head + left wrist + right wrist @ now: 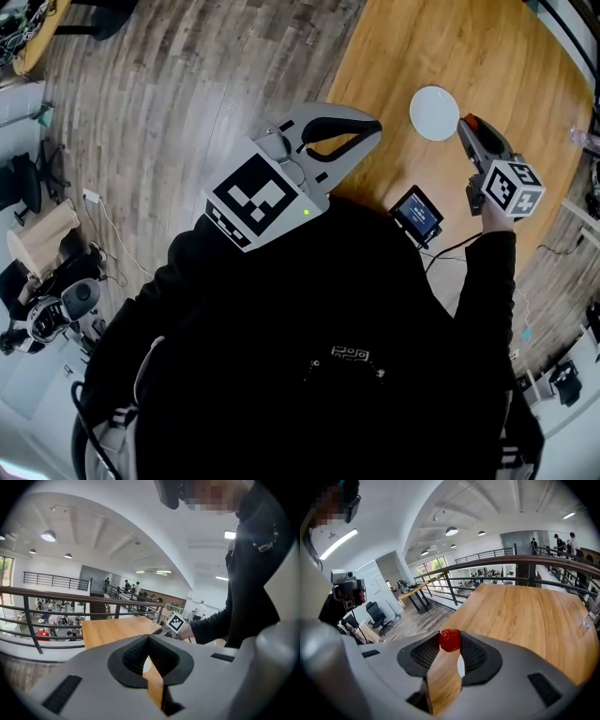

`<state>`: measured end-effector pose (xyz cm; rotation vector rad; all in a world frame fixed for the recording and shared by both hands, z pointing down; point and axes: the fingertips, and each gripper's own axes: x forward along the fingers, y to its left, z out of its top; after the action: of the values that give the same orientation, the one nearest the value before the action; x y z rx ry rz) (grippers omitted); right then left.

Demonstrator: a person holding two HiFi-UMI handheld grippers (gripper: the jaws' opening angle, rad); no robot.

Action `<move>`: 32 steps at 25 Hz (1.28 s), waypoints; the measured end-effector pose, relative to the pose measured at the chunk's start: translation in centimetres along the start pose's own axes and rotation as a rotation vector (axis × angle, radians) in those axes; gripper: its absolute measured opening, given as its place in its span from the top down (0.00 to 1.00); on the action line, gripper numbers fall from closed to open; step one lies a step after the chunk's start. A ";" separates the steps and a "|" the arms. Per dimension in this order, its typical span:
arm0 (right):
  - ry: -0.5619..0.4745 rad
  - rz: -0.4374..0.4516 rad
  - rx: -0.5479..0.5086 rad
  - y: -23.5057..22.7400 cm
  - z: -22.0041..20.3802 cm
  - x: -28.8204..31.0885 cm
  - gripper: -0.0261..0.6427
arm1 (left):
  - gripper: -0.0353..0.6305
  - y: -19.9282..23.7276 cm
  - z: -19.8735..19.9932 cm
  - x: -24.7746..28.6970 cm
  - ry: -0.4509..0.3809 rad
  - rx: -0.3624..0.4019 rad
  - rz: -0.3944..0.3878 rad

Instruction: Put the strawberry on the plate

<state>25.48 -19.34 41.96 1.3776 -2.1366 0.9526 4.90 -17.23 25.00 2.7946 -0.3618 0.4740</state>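
In the right gripper view a small red strawberry [450, 640] sits pinched between the tips of my right gripper [450, 643], which is shut on it. In the head view that gripper [466, 122] hangs just right of the round white plate [434, 112] on the wooden table [497, 52]. A sliver of the plate [461, 665] shows below the berry through the jaw gap. My left gripper [373, 127] hovers over the table's near-left edge, left of the plate. Its tips [149, 637] meet with nothing between them.
A small black device with a lit screen [416, 215] and a cable lies at the table's near edge between the two grippers. A clear bottle [587, 620] stands at the table's far right. Plank floor [187, 84] lies left of the table.
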 end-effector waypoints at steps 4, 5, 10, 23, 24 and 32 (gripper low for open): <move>0.051 0.002 0.004 -1.0 -1.5 1.5 0.74 | 0.95 0.5 -0.3 -0.6 0.005 -0.024 0.024; 0.064 0.001 0.007 -1.3 -1.9 1.9 0.74 | 0.95 0.6 -0.4 -0.8 0.004 -0.029 0.031; 0.131 -0.009 -0.005 -3.0 -3.9 4.5 0.74 | 0.95 1.5 -1.0 -1.5 0.000 -0.061 0.067; 0.283 -0.059 0.030 -6.6 -10.3 7.4 0.74 | 0.95 1.6 -2.7 -4.2 0.006 -0.104 0.151; 0.289 -0.067 0.030 -6.8 -10.5 7.5 0.74 | 0.95 1.5 -2.8 -4.2 0.007 -0.104 0.150; 0.340 -0.115 0.007 -8.1 -11.9 8.5 0.74 | 0.95 1.4 -3.2 -4.0 0.004 -0.114 0.172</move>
<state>29.13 -18.00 58.26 1.2265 -1.7855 1.0635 -0.08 -16.77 26.79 2.6645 -0.6122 0.4801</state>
